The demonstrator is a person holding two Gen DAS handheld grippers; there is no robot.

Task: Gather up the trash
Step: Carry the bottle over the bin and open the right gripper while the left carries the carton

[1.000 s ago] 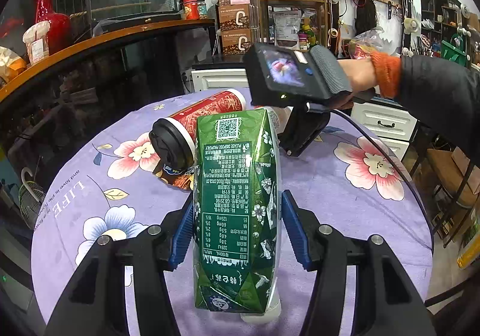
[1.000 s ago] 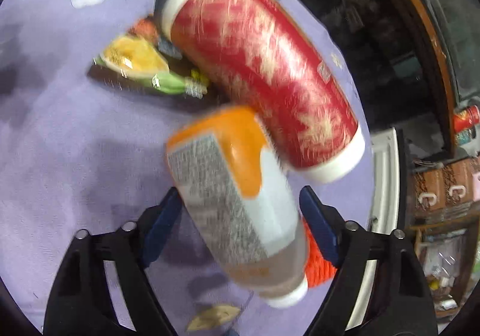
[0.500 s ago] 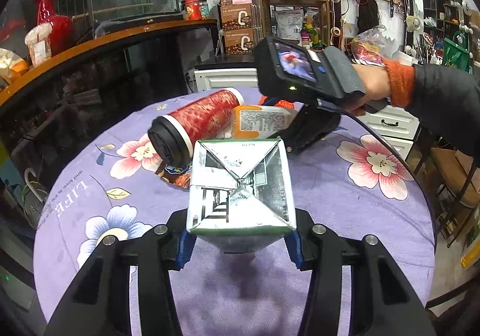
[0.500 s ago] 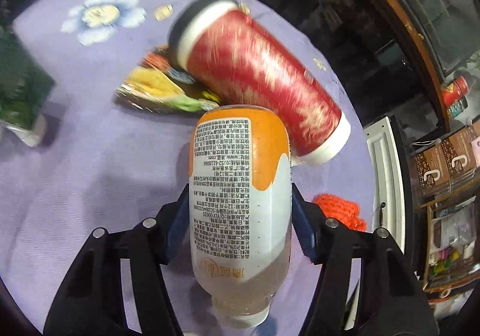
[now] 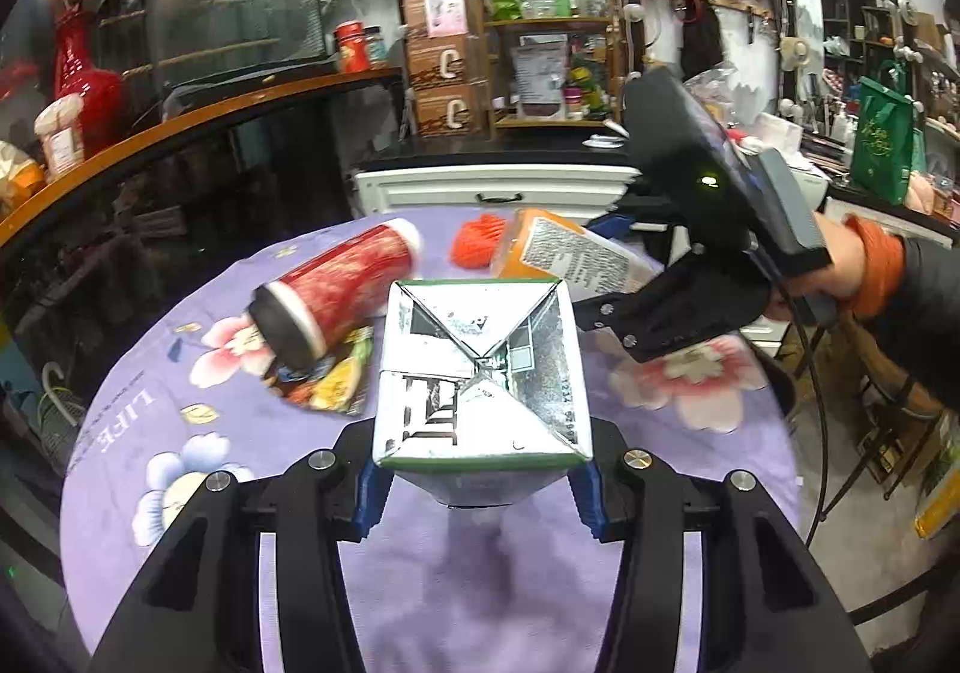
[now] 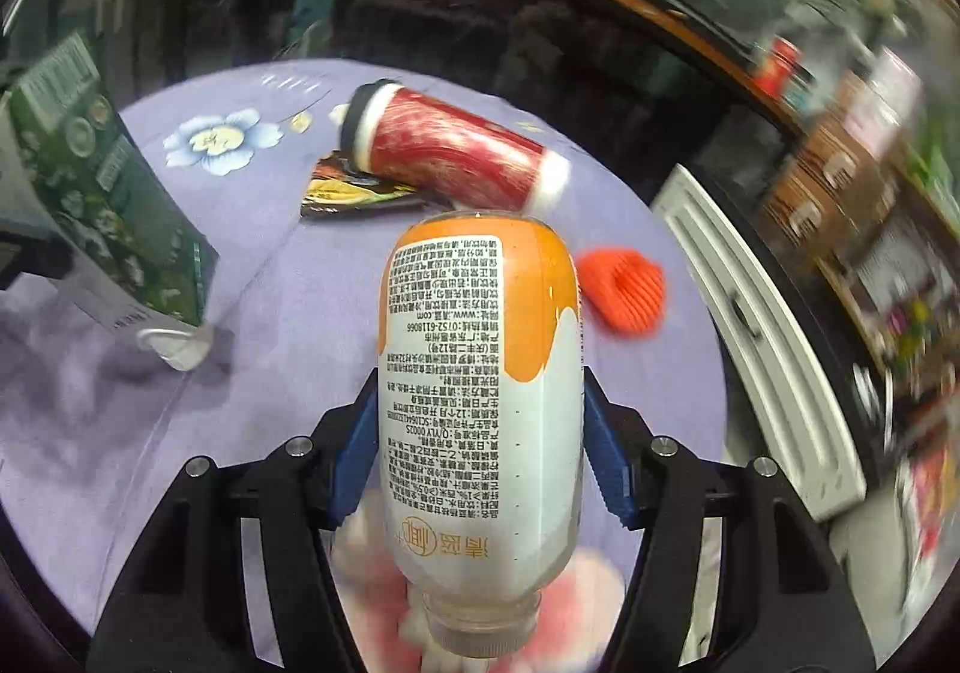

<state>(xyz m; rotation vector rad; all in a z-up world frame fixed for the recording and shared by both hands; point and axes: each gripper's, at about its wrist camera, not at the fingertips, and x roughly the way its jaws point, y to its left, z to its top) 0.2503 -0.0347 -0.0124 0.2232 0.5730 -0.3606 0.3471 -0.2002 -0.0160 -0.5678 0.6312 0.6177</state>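
Observation:
A green drink carton is clamped in my left gripper, its silver folded base facing the camera; it hangs above the purple flowered tablecloth. The right wrist view shows the carton at the left. My right gripper is shut on an orange-and-white plastic bottle, held neck toward the camera and lifted off the cloth. The left wrist view shows that bottle behind the carton. A red cup with a black lid lies on its side on a crumpled snack wrapper.
An orange knitted piece lies near the table's far edge. Behind the table are a white drawer cabinet and a dark counter with a wooden rim. A hand in an orange cuff holds the right gripper.
The left gripper closed on the carton and tipped it until its base faces the camera. The right gripper closed on the bottle, rolled level and lifted it away from the red cup.

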